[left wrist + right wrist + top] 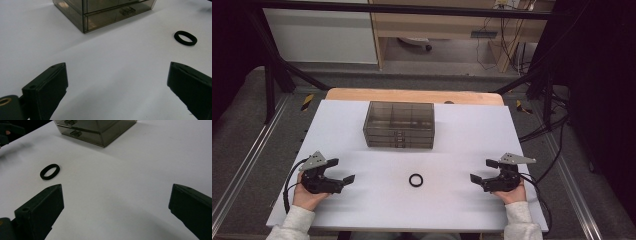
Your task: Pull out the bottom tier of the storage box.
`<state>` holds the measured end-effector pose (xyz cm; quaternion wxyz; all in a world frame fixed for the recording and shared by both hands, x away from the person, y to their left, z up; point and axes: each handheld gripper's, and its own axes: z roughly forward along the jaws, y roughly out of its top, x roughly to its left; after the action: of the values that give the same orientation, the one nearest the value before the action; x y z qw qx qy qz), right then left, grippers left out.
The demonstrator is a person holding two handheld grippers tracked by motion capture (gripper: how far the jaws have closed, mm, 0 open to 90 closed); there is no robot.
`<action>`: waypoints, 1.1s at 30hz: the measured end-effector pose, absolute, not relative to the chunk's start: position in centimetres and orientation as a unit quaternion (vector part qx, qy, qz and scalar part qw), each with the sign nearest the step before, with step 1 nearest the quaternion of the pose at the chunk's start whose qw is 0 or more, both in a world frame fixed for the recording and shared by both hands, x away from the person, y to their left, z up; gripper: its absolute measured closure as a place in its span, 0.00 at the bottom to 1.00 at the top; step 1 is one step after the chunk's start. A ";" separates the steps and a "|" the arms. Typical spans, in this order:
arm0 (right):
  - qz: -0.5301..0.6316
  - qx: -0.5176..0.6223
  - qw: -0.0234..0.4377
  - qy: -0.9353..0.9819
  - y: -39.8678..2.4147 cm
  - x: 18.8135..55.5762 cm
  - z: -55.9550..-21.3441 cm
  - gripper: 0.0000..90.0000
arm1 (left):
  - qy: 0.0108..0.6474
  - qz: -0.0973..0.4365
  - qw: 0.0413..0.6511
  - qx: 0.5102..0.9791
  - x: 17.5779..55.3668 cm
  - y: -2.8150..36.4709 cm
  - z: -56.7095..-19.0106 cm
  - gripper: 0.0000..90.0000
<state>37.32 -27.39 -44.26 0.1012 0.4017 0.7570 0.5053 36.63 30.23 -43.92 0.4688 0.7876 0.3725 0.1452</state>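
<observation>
Both grippers sit nearest, at the near edge of the white table (362,200) — left gripper (343,171) in the person's left hand (305,196), right gripper (484,171) in the right hand (512,194). Jaws on each stand wide apart, nothing between them, bare table under both.

One container: a smoky translucent drawer box (399,124) at the far middle of the table, well apart from both grippers. Top shows several compartments through the plastic; contents can't be made out. Front has stacked drawers with small pull handles, all pushed in — the exact drawer count isn't clear.

Count: two grippers, one box, one ring.

Ring (415,180) — black, flat, thin band with an open centre, lying flat on the table. It sits between the two grippers, nearer the person than the box, touching nothing
</observation>
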 end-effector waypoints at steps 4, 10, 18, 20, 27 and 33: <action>0.505 0.402 0.101 0.757 -27.4 37.3 -44.2 0.00 | 0.371 0.145 0.467 0.789 36.6 30.2 -43.9 0.03; 0.504 0.402 0.101 0.758 -27.5 37.3 -44.2 0.00 | 0.372 0.145 0.468 0.789 36.7 30.1 -43.8 0.03; 0.507 0.400 0.103 0.756 -27.6 37.3 -44.2 0.00 | 0.369 0.145 0.463 0.793 36.7 29.9 -43.8 0.04; 0.507 0.400 0.102 0.757 -27.5 37.3 -44.2 0.00 | 0.369 0.142 0.463 0.793 36.7 29.9 -43.8 0.04; 0.504 0.401 0.102 0.759 -27.5 37.3 -44.2 0.00 | 0.365 0.146 0.461 0.795 36.7 29.9 -43.5 0.04; 0.503 0.401 0.101 0.759 -27.5 37.3 -44.2 0.00 | 0.362 0.147 0.458 0.799 36.7 29.8 -43.4 0.04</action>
<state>37.28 -27.50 -44.21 0.1014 0.4012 0.7589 0.5029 36.70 29.84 -43.37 0.4578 0.7988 0.3618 0.1466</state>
